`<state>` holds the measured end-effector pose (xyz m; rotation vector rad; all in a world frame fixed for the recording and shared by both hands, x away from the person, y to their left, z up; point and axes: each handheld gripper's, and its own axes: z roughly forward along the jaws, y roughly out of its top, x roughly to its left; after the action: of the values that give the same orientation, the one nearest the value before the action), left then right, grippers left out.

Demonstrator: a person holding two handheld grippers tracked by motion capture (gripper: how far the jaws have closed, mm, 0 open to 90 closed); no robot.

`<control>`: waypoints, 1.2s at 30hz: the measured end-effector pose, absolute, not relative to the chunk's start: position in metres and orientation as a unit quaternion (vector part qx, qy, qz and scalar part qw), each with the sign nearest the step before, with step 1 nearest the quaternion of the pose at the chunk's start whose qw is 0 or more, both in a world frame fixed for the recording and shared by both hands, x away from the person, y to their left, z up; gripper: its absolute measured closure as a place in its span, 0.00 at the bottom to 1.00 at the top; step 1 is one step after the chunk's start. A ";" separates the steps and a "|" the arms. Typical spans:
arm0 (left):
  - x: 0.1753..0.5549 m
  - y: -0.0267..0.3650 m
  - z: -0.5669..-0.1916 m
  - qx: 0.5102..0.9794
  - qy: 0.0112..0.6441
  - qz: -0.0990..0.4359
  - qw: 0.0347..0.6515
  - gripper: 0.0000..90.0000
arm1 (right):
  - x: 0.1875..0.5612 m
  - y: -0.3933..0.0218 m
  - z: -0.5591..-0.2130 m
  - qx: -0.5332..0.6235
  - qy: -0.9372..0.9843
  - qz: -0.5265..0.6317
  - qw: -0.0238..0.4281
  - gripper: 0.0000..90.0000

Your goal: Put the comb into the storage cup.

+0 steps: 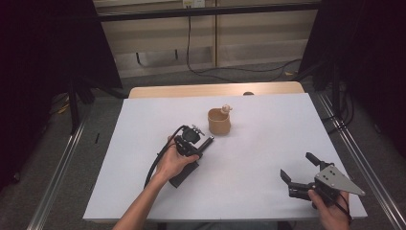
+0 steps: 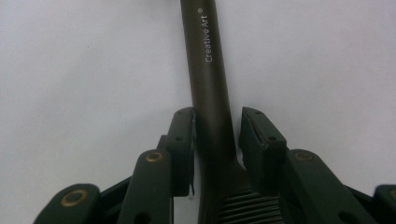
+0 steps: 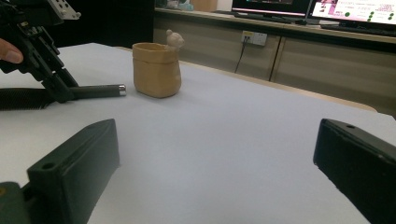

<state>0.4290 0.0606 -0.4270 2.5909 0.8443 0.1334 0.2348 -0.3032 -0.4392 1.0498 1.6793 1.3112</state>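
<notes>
the left hand-held gripper (image 2: pixel 217 133) is closing loosely around a dark pen (image 2: pixel 208 70); the right hand-held gripper (image 1: pixel 300 172) is waiting wide open. next, it probably needs squeezing tight, then lifting toward the tan cup (image 1: pixel 219 121).

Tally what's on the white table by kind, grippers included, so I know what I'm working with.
Tan cup with a small bear figure on its rim: 1
Dark pen-like tool marked "Creative Art", lying on the table: 1
Grippers: 2, left gripper straddling the tool, right gripper
Total: 4
</notes>
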 end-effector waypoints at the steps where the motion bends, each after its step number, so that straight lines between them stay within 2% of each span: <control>1: 0.429 0.061 -0.427 0.929 0.304 0.048 0.206 0.74 | 0.235 -0.303 -0.439 0.409 0.655 0.513 0.375 0.00; 8: 0.430 0.057 -0.426 0.930 0.309 0.046 0.194 0.81 | 0.235 -0.303 -0.439 0.408 0.656 0.513 0.374 0.00; 36: 0.433 0.066 -0.423 0.927 0.310 0.027 0.210 0.81 | 0.234 -0.303 -0.439 0.407 0.658 0.513 0.373 0.00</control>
<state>0.4326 0.0660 -0.4233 2.5765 0.8622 0.0737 0.2344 -0.3033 -0.4393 1.0426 1.6855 1.3143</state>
